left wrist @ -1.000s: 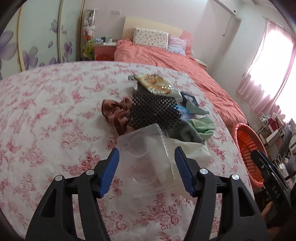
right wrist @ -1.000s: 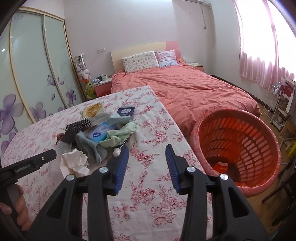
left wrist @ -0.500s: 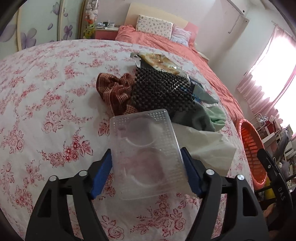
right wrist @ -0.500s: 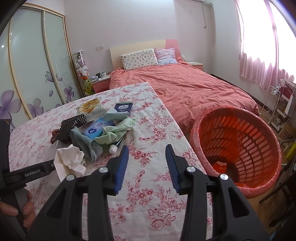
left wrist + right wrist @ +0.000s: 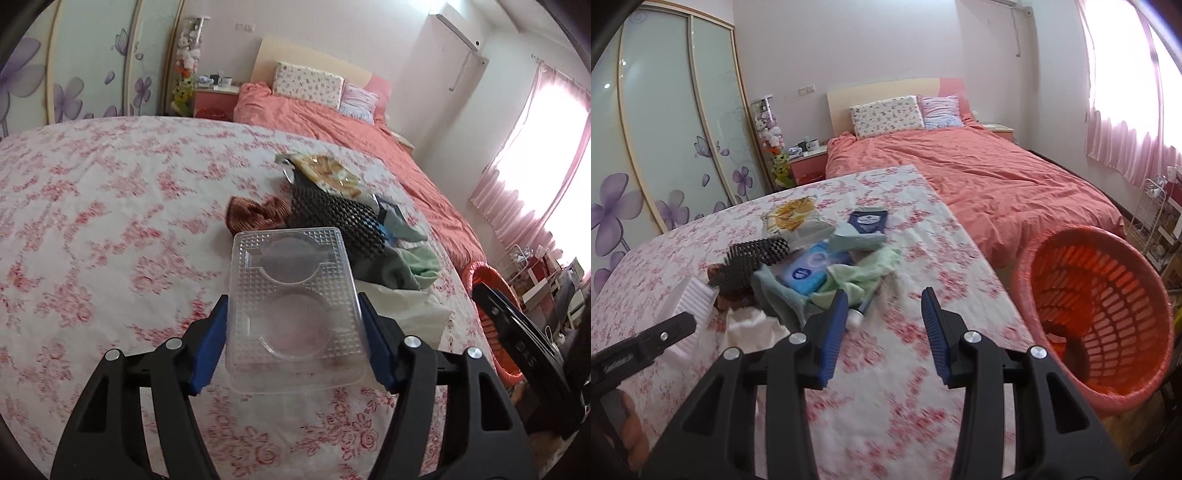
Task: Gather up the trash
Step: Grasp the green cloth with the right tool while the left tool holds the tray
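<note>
— Two grippers over the floral tablecloth [image 5: 905,373]; what has the left gripper [image 5: 293,341] got?
— A clear plastic tray [image 5: 291,306], embossed, with two round recesses. It sits between the blue pads, held up off the cloth, tilted with its far end raised. The jaws are closing on it, and the pads touch its long sides.
— And just beyond it?
— From the left: a brown striped cloth [image 5: 256,216], then a black studded mat [image 5: 332,218], with a yellow snack wrapper [image 5: 327,173] behind it. Right of the mat lie a grey-green cloth and a light green cloth [image 5: 421,258]. A crumpled white tissue [image 5: 402,306] is just beside the tray's right edge.
— What about the right side?
— In the right wrist view, a blue wipes pack [image 5: 809,271] lies among the cloths, a dark blue packet [image 5: 870,221] behind. The right gripper [image 5: 884,328] hangs over the cloth with its jaws spread and nothing between them. A small white-capped tube [image 5: 858,314] lies just past its left finger.
— And the bin?
— An orange slatted basket [image 5: 1108,321] stands at the table's right edge, something orange at its bottom.
</note>
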